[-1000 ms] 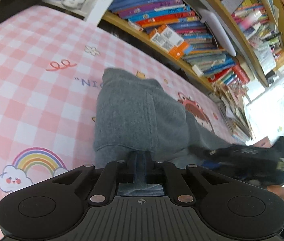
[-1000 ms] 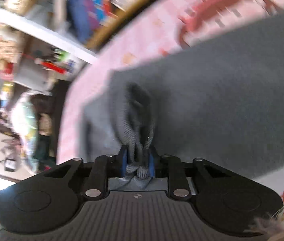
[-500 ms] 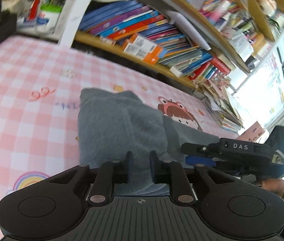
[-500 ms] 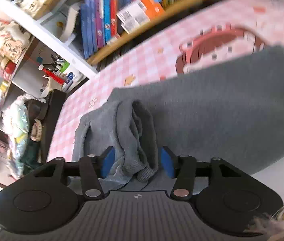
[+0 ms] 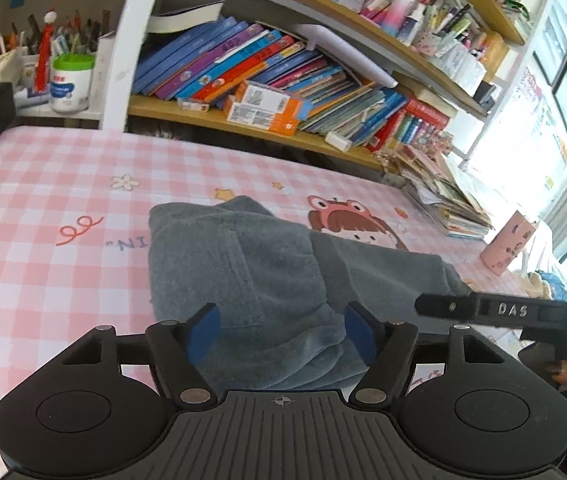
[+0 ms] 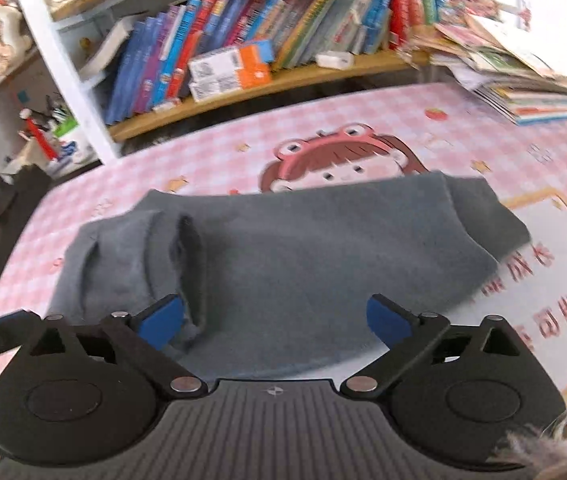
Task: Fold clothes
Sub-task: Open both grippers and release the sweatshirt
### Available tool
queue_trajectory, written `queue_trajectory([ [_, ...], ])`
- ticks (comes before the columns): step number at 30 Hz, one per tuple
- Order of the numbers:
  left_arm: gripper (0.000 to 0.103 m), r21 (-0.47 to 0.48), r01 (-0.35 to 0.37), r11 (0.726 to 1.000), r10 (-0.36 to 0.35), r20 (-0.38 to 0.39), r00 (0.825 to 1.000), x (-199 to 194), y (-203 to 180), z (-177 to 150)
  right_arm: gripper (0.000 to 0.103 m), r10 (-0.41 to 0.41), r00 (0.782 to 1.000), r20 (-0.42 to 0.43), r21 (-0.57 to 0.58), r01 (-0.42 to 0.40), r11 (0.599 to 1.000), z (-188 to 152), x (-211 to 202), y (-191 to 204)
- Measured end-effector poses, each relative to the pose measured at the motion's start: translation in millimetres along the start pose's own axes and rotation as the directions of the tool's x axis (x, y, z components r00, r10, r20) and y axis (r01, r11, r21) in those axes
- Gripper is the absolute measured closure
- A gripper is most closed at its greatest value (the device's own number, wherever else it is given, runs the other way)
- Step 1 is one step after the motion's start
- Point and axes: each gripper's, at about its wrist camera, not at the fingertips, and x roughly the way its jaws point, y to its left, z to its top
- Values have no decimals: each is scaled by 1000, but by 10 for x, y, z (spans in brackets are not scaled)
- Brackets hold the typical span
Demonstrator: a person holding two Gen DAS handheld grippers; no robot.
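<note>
A grey fleece garment [image 5: 267, 276] lies folded on the pink checked tablecloth [image 5: 43, 248]; in the right wrist view the same garment [image 6: 303, 248] spreads wide, with a pocket slit at its left. My left gripper [image 5: 281, 330] hovers over its near edge, jaws opening, blue pads [image 5: 203, 330] clear of the cloth. My right gripper [image 6: 275, 318] is also above the near edge, jaws opening wide, nothing pressed between its pads [image 6: 387, 318]. The right gripper's black finger [image 5: 495, 312] reaches in from the right of the left wrist view, a hand behind it.
A wooden bookshelf [image 5: 267, 76] packed with books runs behind the table. A stack of magazines [image 6: 523, 88] and a pink cup [image 5: 509, 246] stand at the table's far right. A white tub [image 5: 71, 80] and pens sit on a side shelf at left.
Both grippers let go of the grey garment, opened their jaws and lifted back from it. The cloth now lies flat on the table.
</note>
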Motion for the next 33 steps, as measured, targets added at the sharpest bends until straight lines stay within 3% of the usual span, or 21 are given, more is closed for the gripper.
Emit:
queue_trajectory([
  [7,22,37,29,999,-28,-40,999,105,-104,-8,0,-60,998,-20,67,61,996,-132,-104,-154],
  [15,21,60,49,997,-44,-84,995,196,-219,-59,0,-98,994,-49,197,106,975,-253,-192,-417],
  [22,20,45,31,998,-26,-99,995,247,-294,-103,0,-66,996,-64,333,83,939,-269,-211,-734],
  [29,20,7,-5,1000,6,-81,997,346,-479,-133,4,24,999,-29,480,-8,877,-153,-210,-1196],
  [33,20,-18,-31,999,29,-65,997,430,-650,-168,19,59,998,-30,500,-36,865,-27,-146,-1438],
])
